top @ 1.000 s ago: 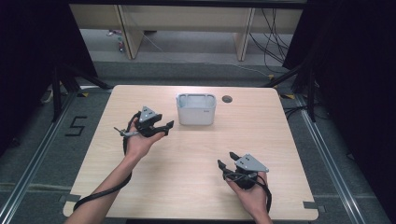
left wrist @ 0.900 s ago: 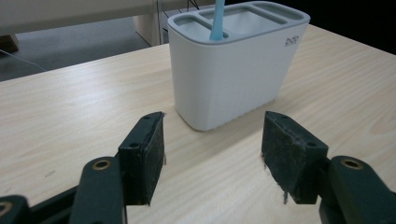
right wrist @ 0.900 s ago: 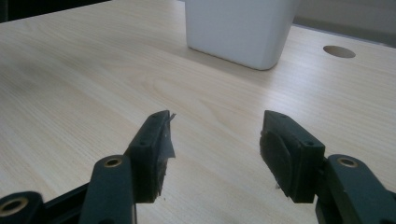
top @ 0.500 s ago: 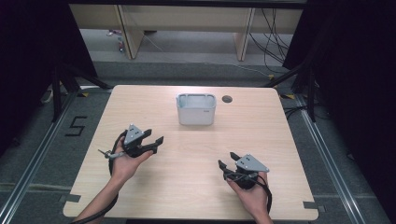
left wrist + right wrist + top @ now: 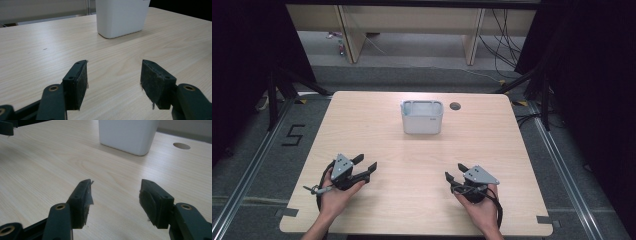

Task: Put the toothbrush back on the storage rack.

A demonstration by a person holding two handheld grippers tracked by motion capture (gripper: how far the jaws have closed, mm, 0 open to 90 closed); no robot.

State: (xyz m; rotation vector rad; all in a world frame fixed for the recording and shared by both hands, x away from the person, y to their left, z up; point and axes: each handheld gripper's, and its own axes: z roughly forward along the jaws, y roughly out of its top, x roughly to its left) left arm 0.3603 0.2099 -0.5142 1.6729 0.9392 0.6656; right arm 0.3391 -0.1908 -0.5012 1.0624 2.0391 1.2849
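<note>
A white open-topped bin point(image 5: 422, 117) stands at the back middle of the wooden table point(image 5: 412, 150). My left gripper point(image 5: 364, 164) rests low at the table's front left, jaws open and empty, pointing toward the bin point(image 5: 122, 17). In the left gripper view its black pads point(image 5: 81, 82) stand well apart over bare wood point(image 5: 50, 50). At the front right my right gripper point(image 5: 450, 178) sits on the table, also open with nothing between its pads point(image 5: 83, 200). The bin point(image 5: 128, 135) shows ahead of it.
A round cable hole point(image 5: 455, 106) lies in the tabletop just right of the bin, also seen in the right gripper view point(image 5: 181, 145). Wooden shelving legs point(image 5: 349, 37) and cables point(image 5: 502, 30) stand on the floor behind the table. Dark curtains flank both sides.
My left hand has drawn its gripper back from beside the bin toward the table's front left and lower. The right gripper has stayed put.
</note>
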